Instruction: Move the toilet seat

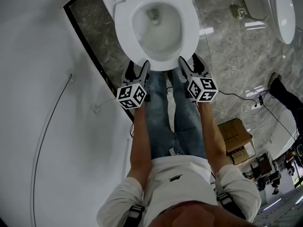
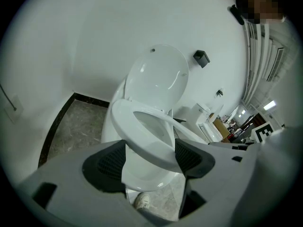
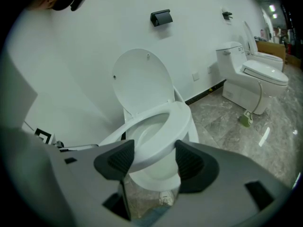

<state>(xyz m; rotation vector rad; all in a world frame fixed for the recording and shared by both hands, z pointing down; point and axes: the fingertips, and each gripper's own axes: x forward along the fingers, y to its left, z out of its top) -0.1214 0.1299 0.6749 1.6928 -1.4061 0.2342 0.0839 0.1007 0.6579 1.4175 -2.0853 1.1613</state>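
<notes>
The white toilet seat lies over the bowl, straight ahead of the person's legs. In both gripper views its front edge is raised a little off the bowl, with a dark gap under it. The lid stands upright against the wall. My left gripper meets the seat's front left rim. In its own view the left gripper has the seat touching both pads. My right gripper holds the front right rim. There too the seat fills the gap of the right gripper.
A white wall runs close along the left, with a thin cable on it. A second toilet stands to the right on the marble floor. Cardboard boxes and cables lie behind on the right. A black fixture hangs on the wall.
</notes>
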